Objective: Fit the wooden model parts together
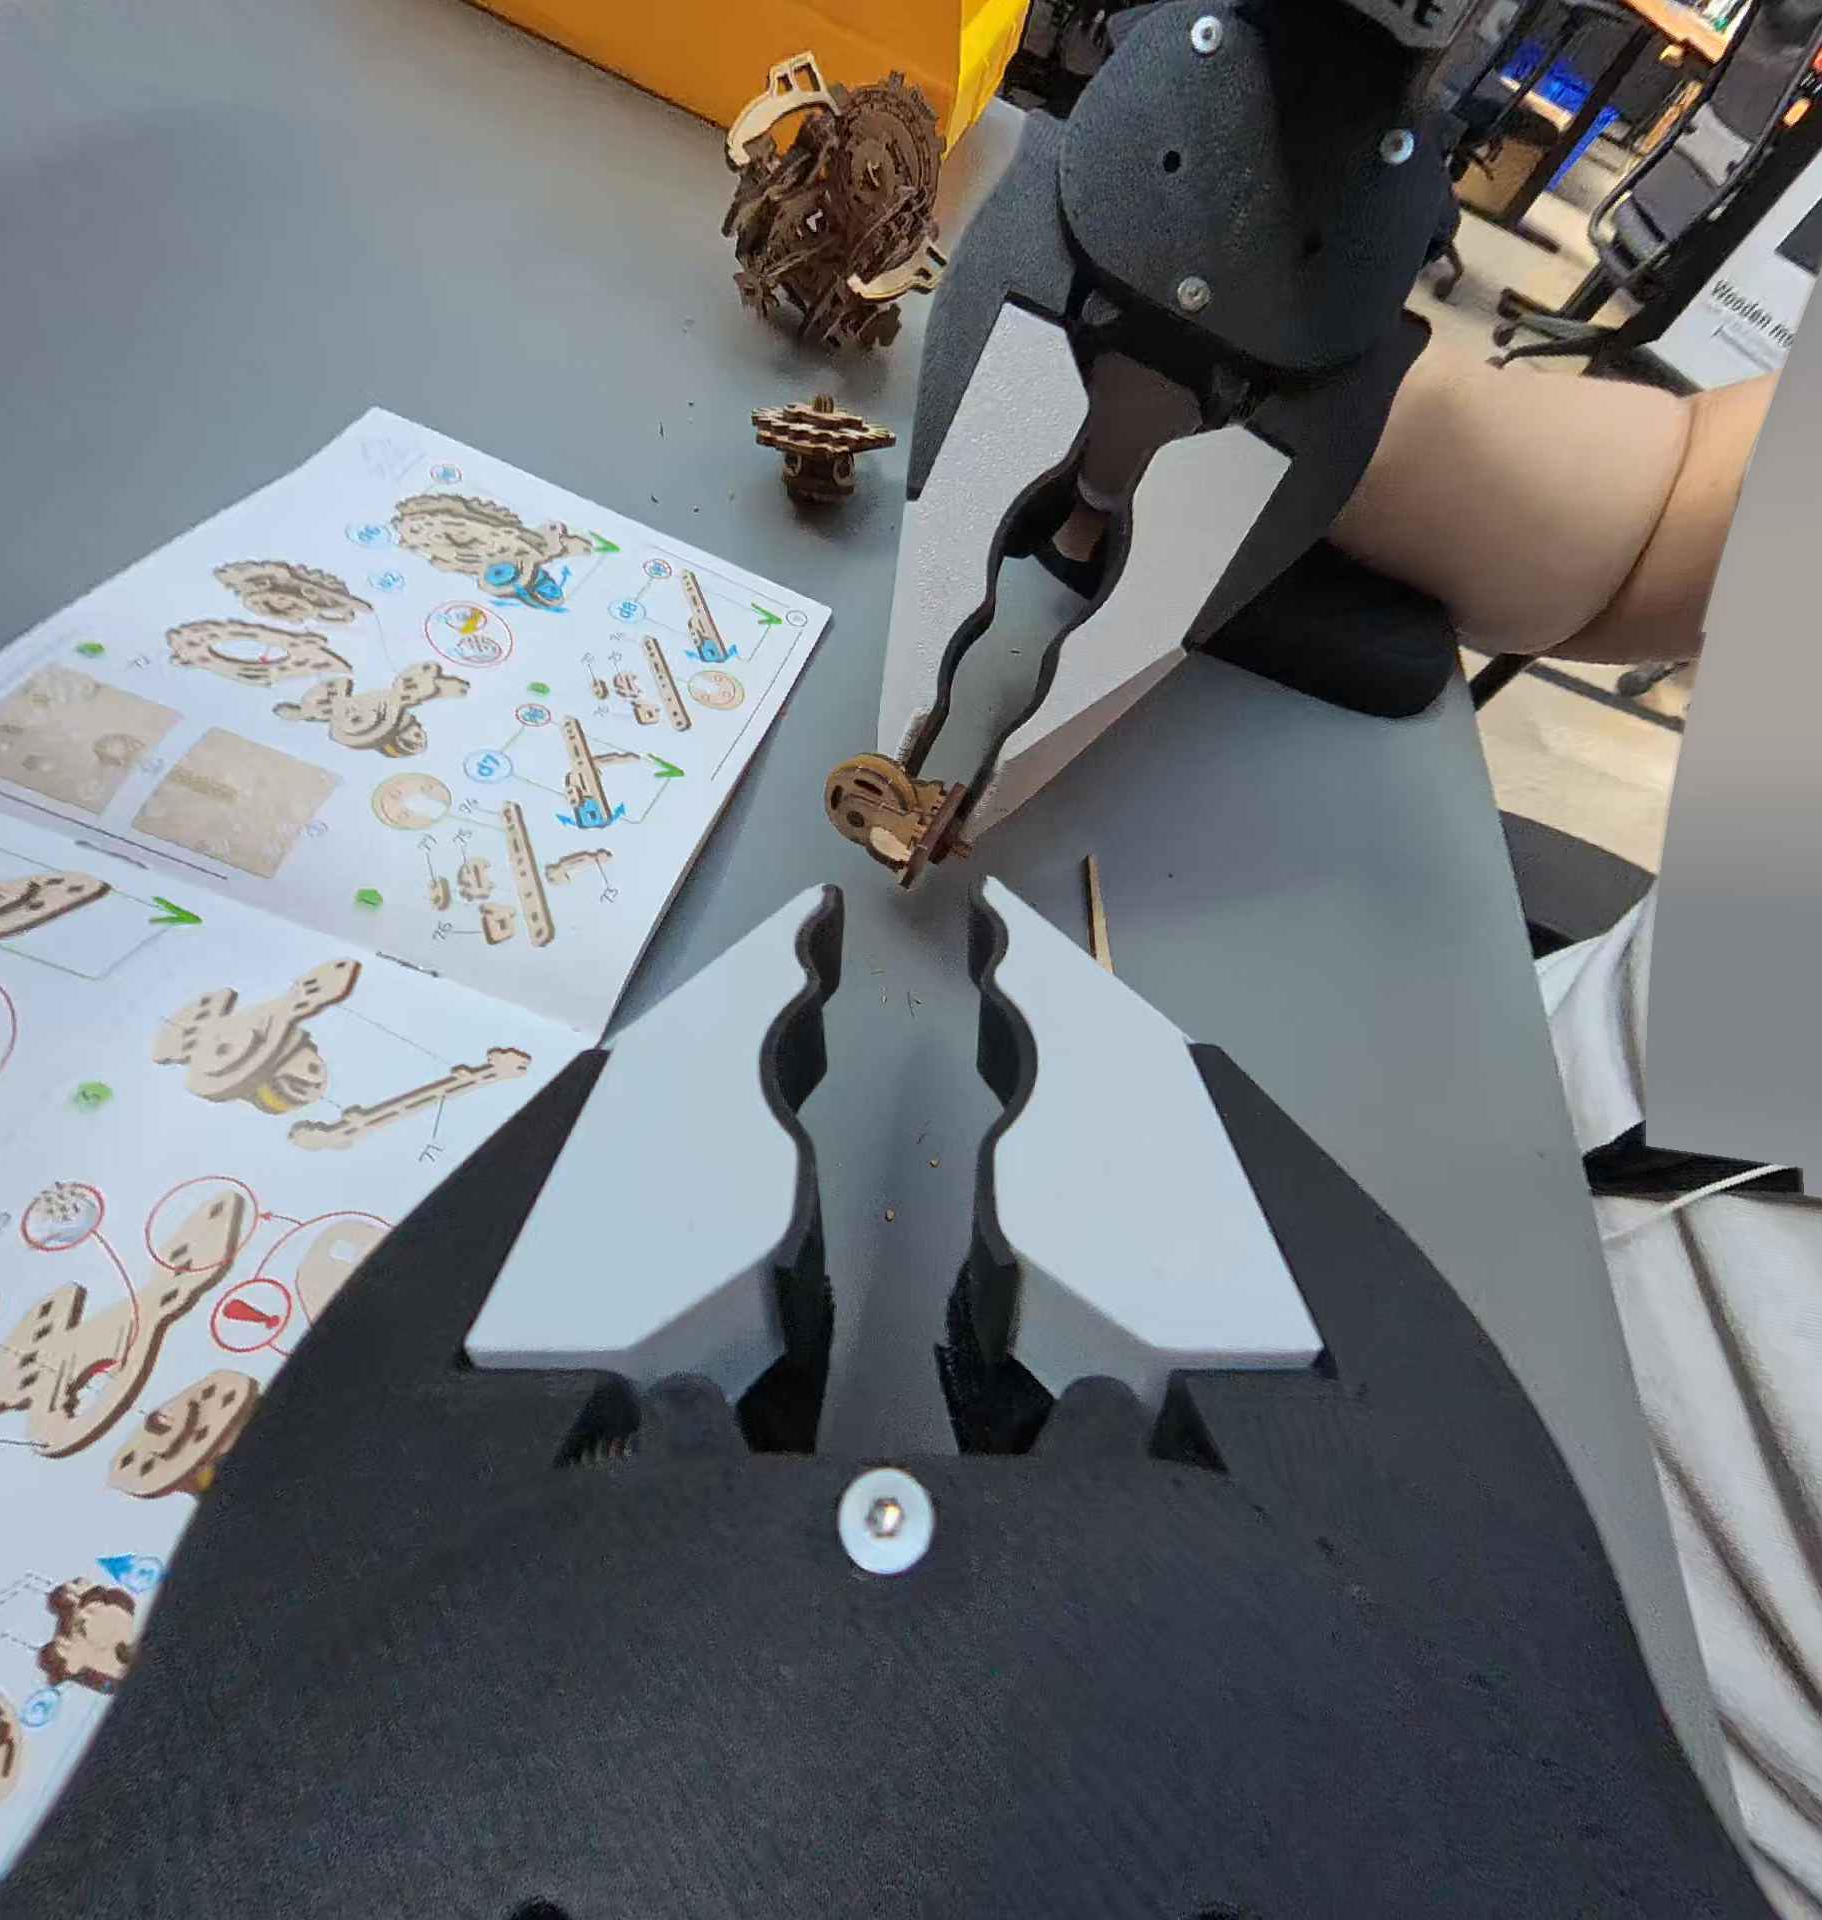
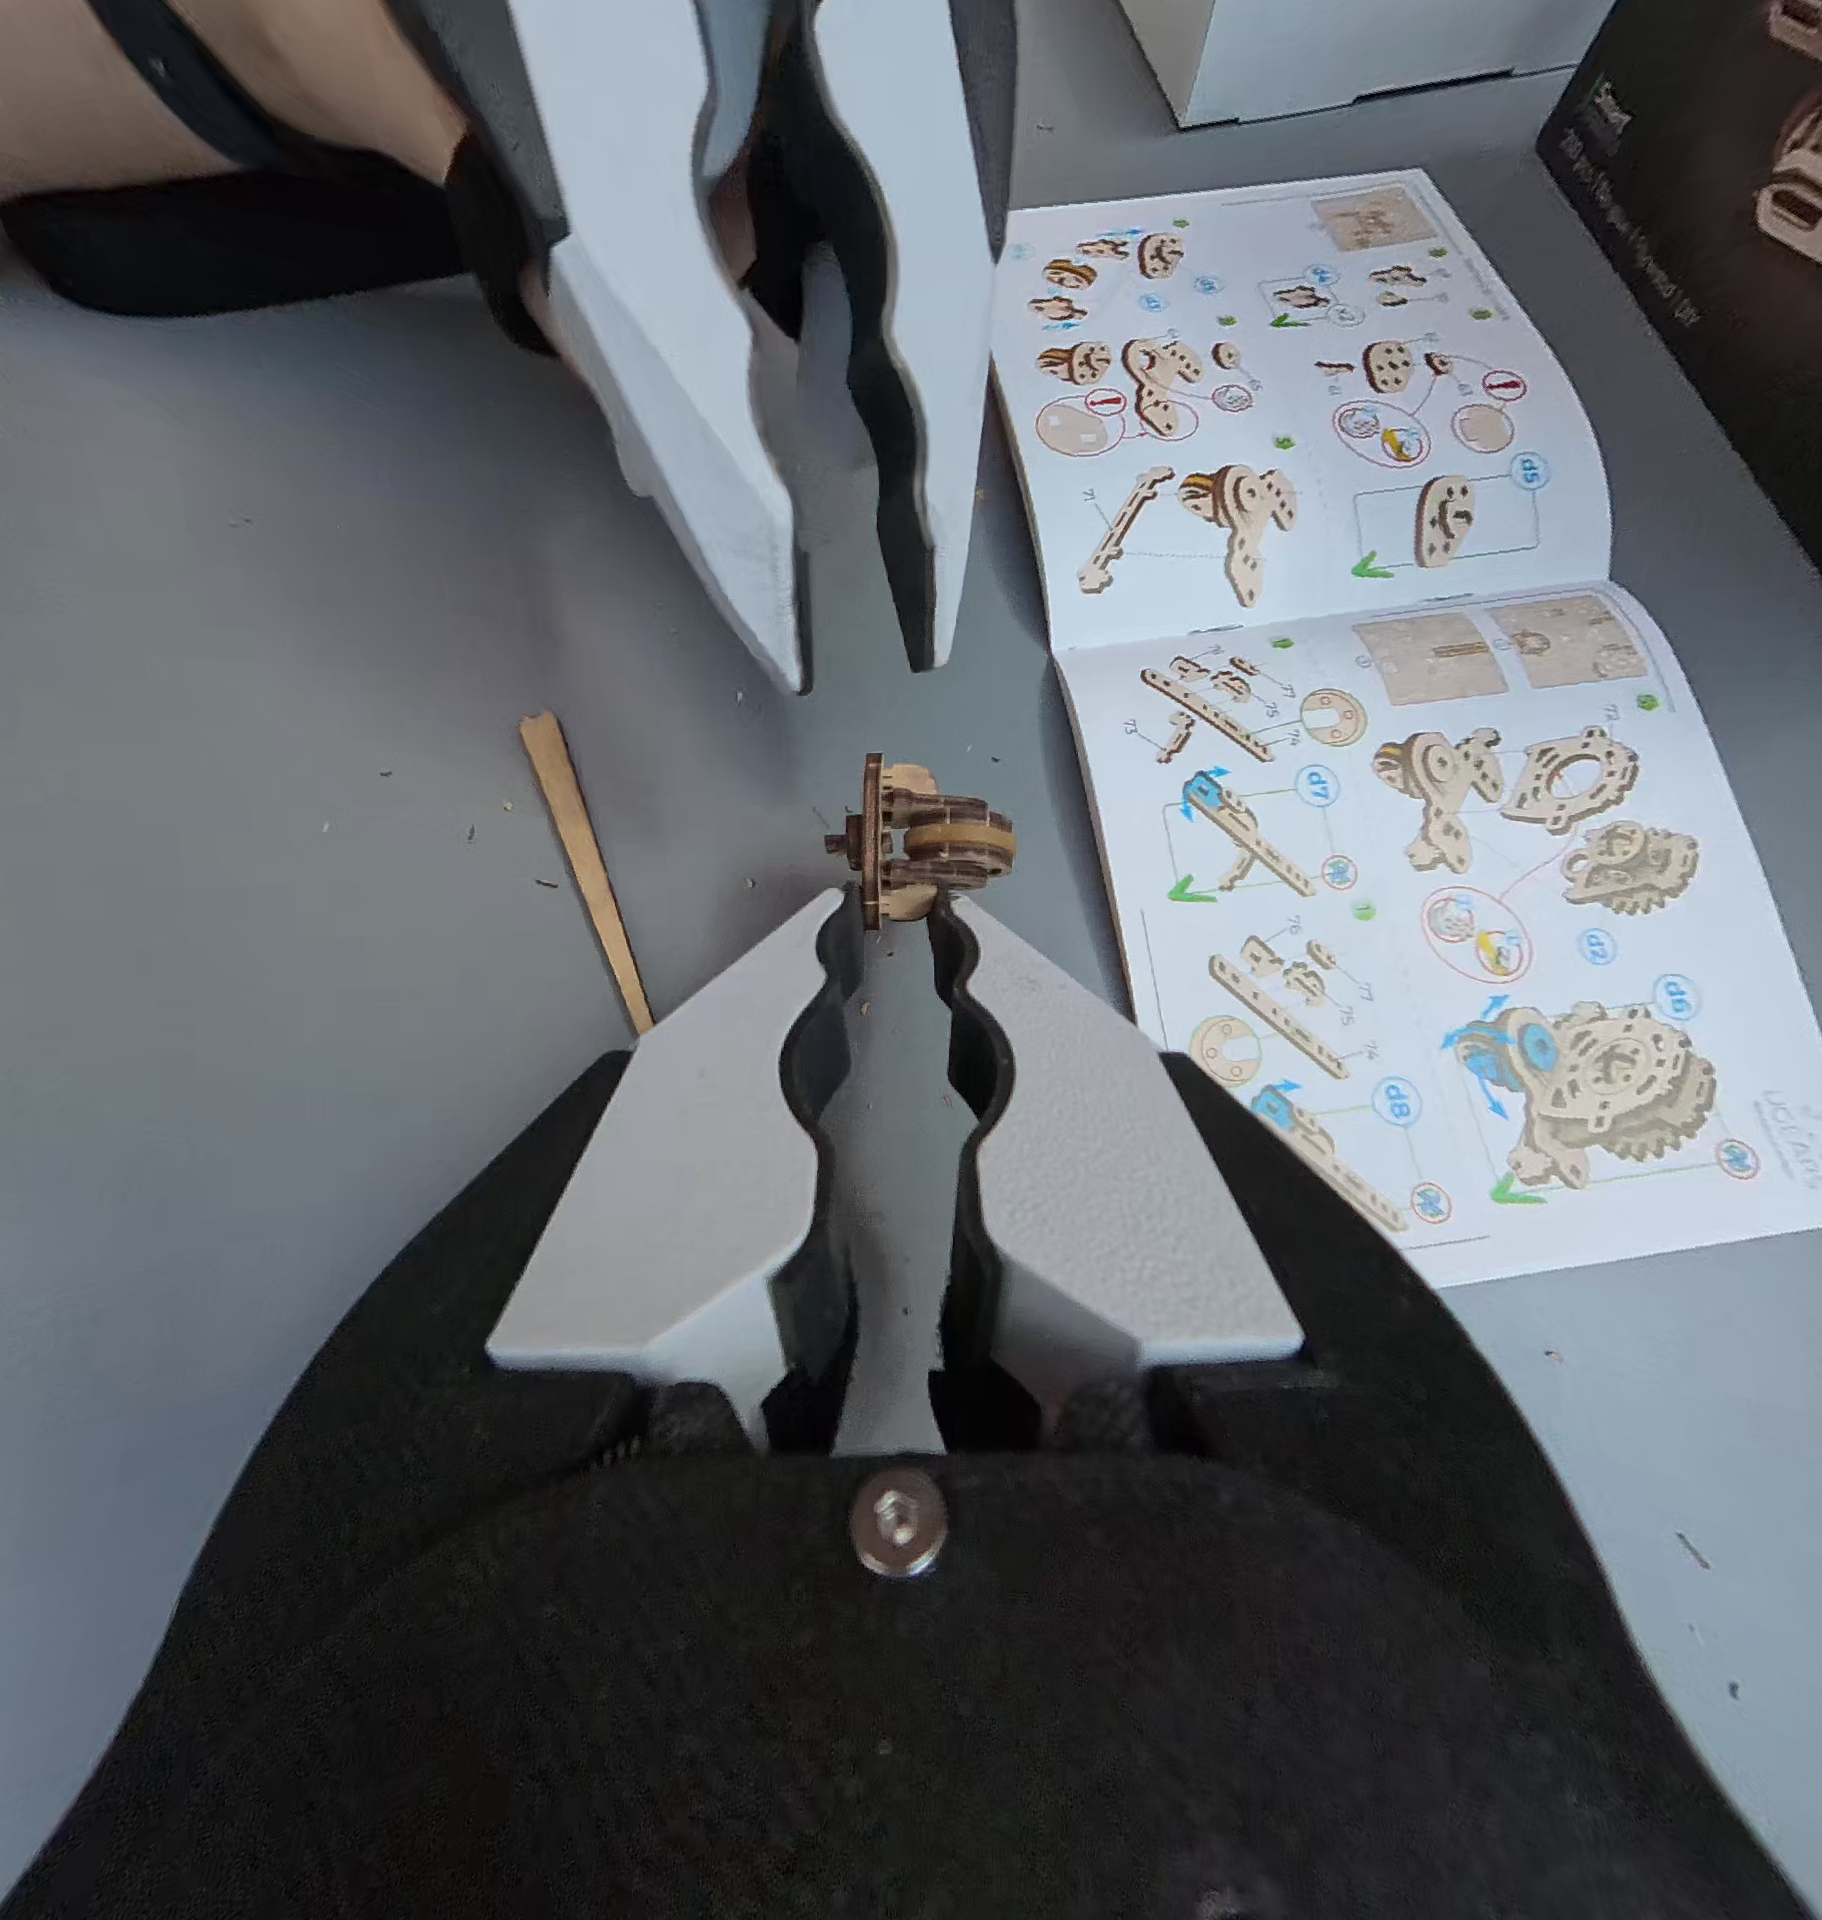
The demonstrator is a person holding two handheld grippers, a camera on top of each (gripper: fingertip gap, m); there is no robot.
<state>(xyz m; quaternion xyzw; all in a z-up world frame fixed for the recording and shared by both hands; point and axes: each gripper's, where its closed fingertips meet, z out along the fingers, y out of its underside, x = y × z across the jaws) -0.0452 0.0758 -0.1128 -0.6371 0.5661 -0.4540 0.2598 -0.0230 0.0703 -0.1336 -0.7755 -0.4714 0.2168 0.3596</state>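
The grey matte tabletop [image 1: 263,260] carries everything here. On it lies a white, open instruction booklet printed with coloured assembly diagrams [image 1: 294,790] — to the left in the left wrist view, to the right in the right wrist view [image 2: 1385,727]. At the table's far edge sits a yellow cardboard box [image 1: 741,52], and a dark printed carton [image 2: 1738,260] stands beyond the booklet.

The left gripper [image 1: 907,914], black-bodied with grey fingers, has its jaws apart with nothing between them; its tips point at the small part from just short of it. The right gripper [image 2: 891,909] is clamped by its very tips on a small brown laser-cut wooden sub-assembly of a disc and stacked rounded plates [image 2: 917,836], held just above the tabletop between the two tools.

Farther back stands a large dark-brown wooden gear mechanism [image 1: 834,197], and nearer, a small wooden toothed-wheel stack [image 1: 819,447]. A thin pale wooden stick [image 2: 585,862] lies flat beside the grippers. Fine wood crumbs speckle the table — mostly around the tips.
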